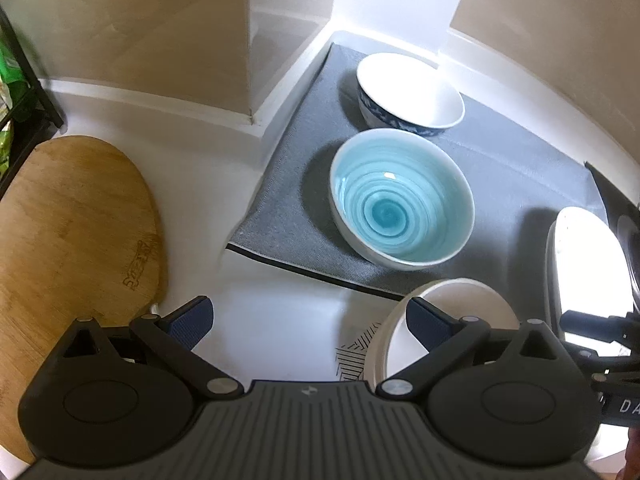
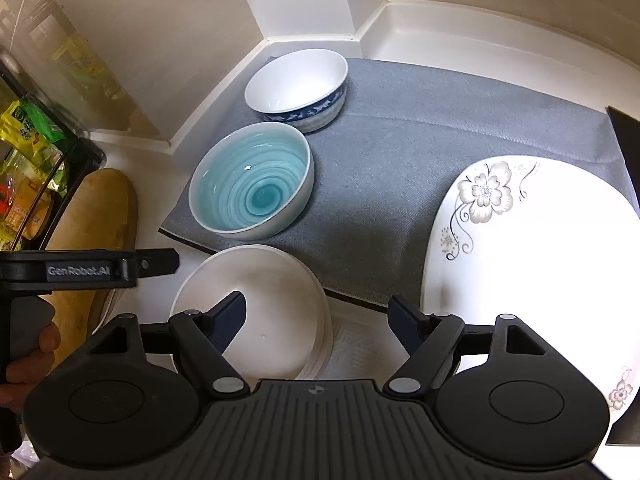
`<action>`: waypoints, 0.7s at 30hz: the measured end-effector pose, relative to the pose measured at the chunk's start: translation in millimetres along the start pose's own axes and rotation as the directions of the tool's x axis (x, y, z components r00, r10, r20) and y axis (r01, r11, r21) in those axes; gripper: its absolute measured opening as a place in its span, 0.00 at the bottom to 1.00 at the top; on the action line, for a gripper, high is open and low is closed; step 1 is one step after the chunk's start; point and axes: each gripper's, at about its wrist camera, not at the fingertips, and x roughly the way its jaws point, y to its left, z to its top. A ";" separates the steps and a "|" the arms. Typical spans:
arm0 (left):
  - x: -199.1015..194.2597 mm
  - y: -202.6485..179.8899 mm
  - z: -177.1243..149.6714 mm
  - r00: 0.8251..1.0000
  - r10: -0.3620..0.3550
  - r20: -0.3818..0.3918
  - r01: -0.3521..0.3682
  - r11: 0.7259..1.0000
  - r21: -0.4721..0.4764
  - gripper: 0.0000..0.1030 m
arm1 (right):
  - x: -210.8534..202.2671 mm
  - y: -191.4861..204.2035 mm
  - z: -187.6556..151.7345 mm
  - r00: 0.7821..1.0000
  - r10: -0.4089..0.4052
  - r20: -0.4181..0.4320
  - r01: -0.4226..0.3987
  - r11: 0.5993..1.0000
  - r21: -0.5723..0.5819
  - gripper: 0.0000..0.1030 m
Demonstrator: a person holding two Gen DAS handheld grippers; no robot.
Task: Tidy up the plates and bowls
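A turquoise swirl bowl (image 1: pixel 402 200) (image 2: pixel 252 182) sits on a grey mat (image 1: pixel 520 168) (image 2: pixel 400 152). Behind it stands a white bowl with a blue patterned outside (image 1: pixel 410 94) (image 2: pixel 298 86). A stack of white plates (image 1: pixel 448 308) (image 2: pixel 272 304) lies on the counter at the mat's front edge. A large flowered white plate (image 2: pixel 536 256) (image 1: pixel 584 264) lies at the right. My left gripper (image 1: pixel 308 320) is open and empty, its right finger over the plate stack. My right gripper (image 2: pixel 320 320) is open and empty, its left finger over the same stack.
A wooden cutting board (image 1: pixel 72 240) (image 2: pixel 92 248) lies on the white counter at the left. A black rack with food packets (image 2: pixel 32 168) stands at the far left. A wall corner (image 1: pixel 256 80) juts out behind the counter. A patterned cloth (image 1: pixel 356 354) lies under the stack.
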 end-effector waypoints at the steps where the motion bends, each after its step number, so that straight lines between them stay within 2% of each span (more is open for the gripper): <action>1: 0.1 -1.2 -0.2 1.000 0.000 -0.002 0.000 1.000 0.003 1.00 | 0.5 -0.2 0.4 1.000 -0.001 0.003 0.001 1.000 -0.002 0.78; 21: 1.1 -1.9 4.3 1.000 0.005 0.001 -0.005 1.000 0.002 1.00 | -1.2 0.3 2.9 1.000 -0.007 0.011 0.007 1.000 0.007 0.79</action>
